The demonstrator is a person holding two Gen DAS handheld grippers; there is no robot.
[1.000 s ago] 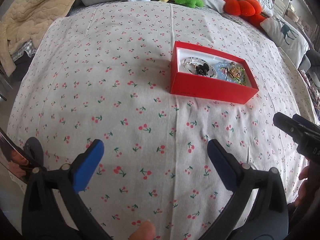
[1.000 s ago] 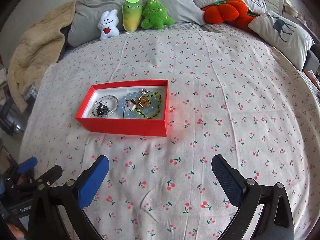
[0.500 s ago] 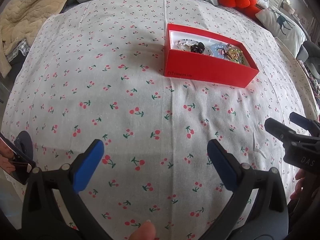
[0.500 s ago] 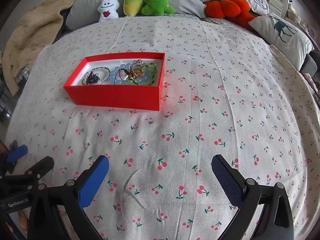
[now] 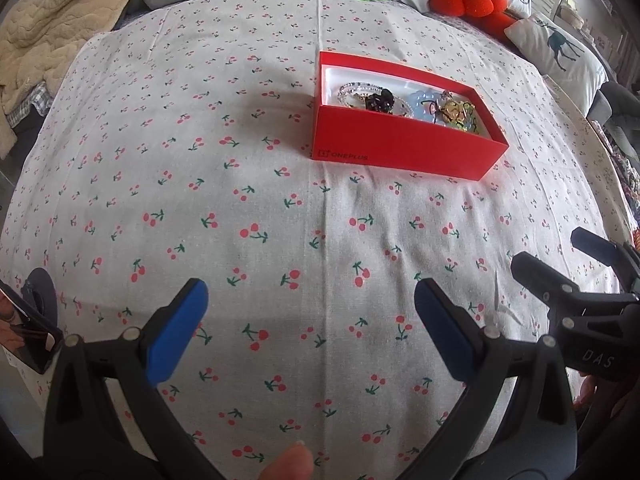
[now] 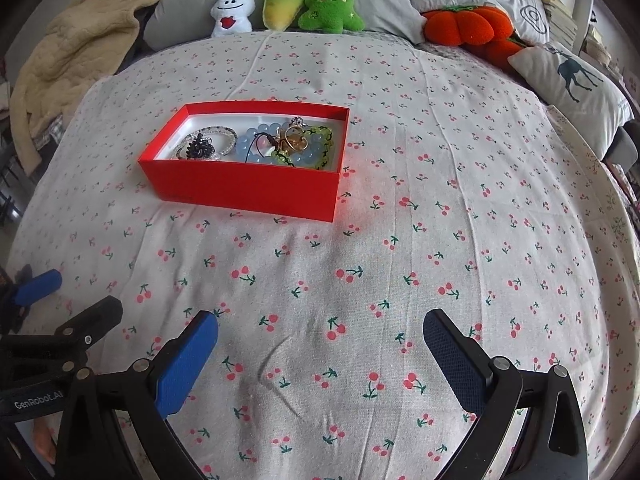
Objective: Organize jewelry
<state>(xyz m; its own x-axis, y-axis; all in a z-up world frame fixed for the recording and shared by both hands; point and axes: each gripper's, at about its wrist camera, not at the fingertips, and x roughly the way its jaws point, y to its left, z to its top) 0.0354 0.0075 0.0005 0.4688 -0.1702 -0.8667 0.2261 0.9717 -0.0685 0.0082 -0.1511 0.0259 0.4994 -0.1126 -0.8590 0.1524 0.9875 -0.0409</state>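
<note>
Both cameras have drawn slightly back from the red box (image 6: 244, 160) since half a second ago, so it sits a little farther up each view, and no jewelry has shifted inside it. On the cherry-print bedsheet (image 6: 420, 240) the box lies open, well ahead of both grippers. It holds a clear beaded bracelet (image 6: 218, 138) with a dark ornament (image 6: 200, 146) at its left end, and a pale blue bead bracelet (image 6: 256, 136), a gold piece (image 6: 294, 140) and a green beaded strand (image 6: 324, 142) tangled toward its right end. The left gripper (image 5: 310, 300) hovers low over the sheet, its blue-padded fingers (image 5: 178, 326) spread wide and holding nothing. The right gripper (image 6: 320, 338) hovers likewise, fingers (image 6: 188, 362) wide and empty. In the left wrist view the right gripper's black frame shows at the right edge, and a fingertip (image 5: 288, 464) pokes in at the bottom. Plush toys (image 6: 280, 0), an orange pumpkin cushion (image 6: 464, 26) and a deer-print pillow (image 6: 572, 76) line the head of the bed, and a beige blanket (image 6: 72, 52) lies heaped at far left.
</note>
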